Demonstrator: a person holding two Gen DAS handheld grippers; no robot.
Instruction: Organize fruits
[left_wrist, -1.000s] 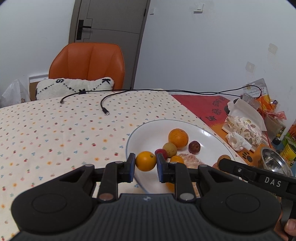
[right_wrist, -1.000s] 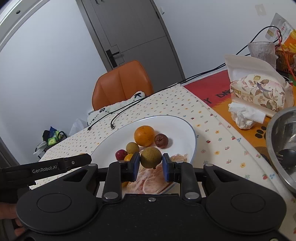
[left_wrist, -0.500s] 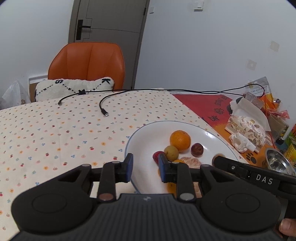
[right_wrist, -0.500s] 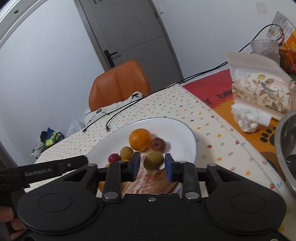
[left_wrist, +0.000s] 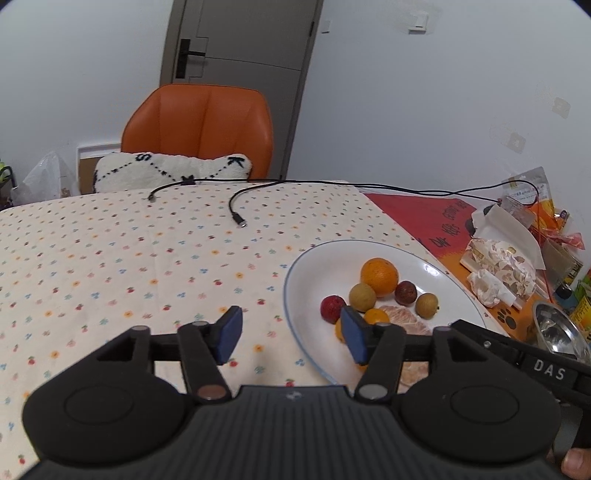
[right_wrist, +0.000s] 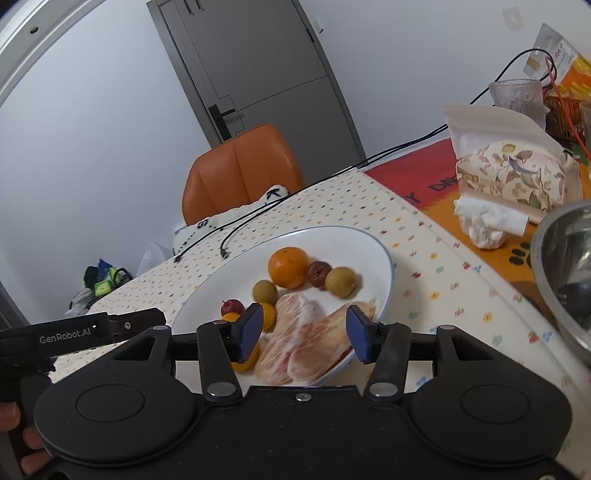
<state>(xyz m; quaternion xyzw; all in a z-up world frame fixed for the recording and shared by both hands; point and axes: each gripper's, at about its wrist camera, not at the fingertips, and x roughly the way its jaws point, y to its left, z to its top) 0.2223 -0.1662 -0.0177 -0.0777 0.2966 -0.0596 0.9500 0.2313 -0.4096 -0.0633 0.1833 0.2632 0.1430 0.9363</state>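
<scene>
A white plate (left_wrist: 314, 266) (right_wrist: 373, 254) on the dotted tablecloth holds a large orange (left_wrist: 379, 277) (right_wrist: 288, 267), two tan round fruits (left_wrist: 362, 297) (left_wrist: 427, 305), a dark brown fruit (left_wrist: 405, 292) (right_wrist: 319, 274), a red fruit (left_wrist: 332, 308) (right_wrist: 232, 306), small oranges (left_wrist: 376, 316) (right_wrist: 269, 315) and peeled pomelo segments (left_wrist: 404, 319) (right_wrist: 306, 339). My left gripper (left_wrist: 291, 334) is open and empty over the plate's left rim. My right gripper (right_wrist: 303, 332) is open and empty just above the pomelo; a tan fruit (right_wrist: 341, 281) lies beyond it.
An orange chair (left_wrist: 199, 125) with a white cushion (left_wrist: 173, 171) stands behind the table. Black cables (left_wrist: 236, 206) cross the cloth. On the right are a tissue pack (right_wrist: 513, 177), a crumpled tissue (right_wrist: 484, 225), a metal bowl (right_wrist: 565, 273) and a glass (right_wrist: 517, 96).
Both grippers opened and let go of their fruit: the left released a small orange, the right a tan fruit, and both fruits now lie on the plate. Both grippers pulled back slightly.
</scene>
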